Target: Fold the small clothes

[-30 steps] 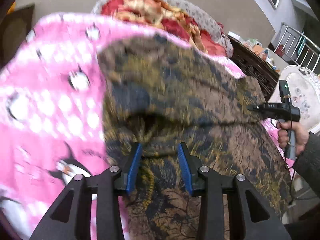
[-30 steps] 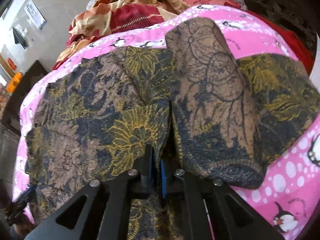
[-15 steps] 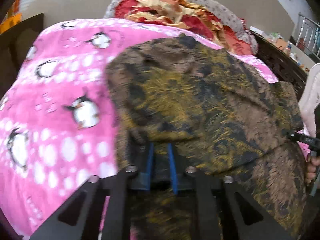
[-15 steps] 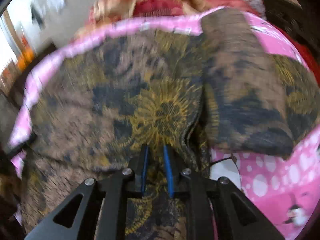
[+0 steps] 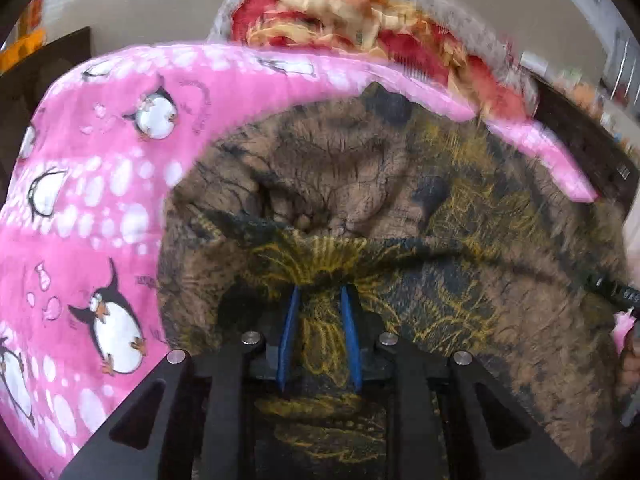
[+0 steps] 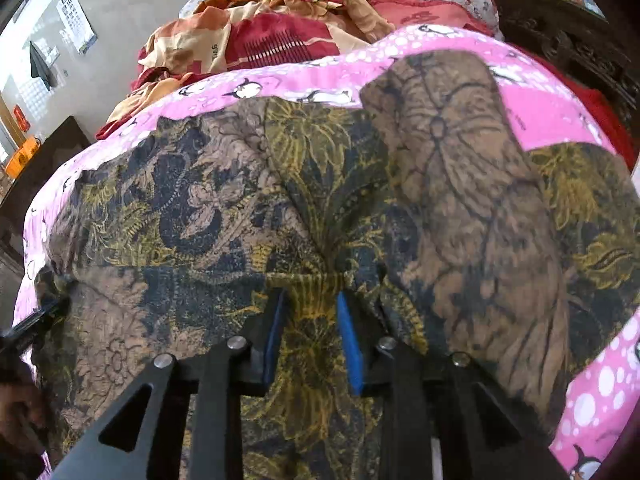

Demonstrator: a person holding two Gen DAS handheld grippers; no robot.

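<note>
A brown, black and yellow patterned garment (image 5: pixel 460 208) lies spread on a pink penguin blanket (image 5: pixel 100 200). My left gripper (image 5: pixel 318 292) is shut on a bunched fold of its edge, lifted over the rest of the cloth. In the right wrist view the same garment (image 6: pixel 200 208) fills the middle, with a brown flap (image 6: pixel 460 160) folded over at the right. The jaws of my right gripper (image 6: pixel 310 292) are opening, and a gathered fold of the garment still lies between the blue pads (image 6: pixel 350 340). Each gripper shows at the edge of the other's view.
A heap of red and gold bedding (image 6: pixel 280 32) lies behind the pink blanket (image 6: pixel 540 112). Dark carved wooden furniture (image 6: pixel 560 40) stands at the far right. A hand (image 5: pixel 628 360) holds the other gripper at the right edge of the left wrist view.
The left jaws closed on the garment's edge and carried it across, over the rest of the cloth. The right jaws went from pinched tight to visibly wider apart.
</note>
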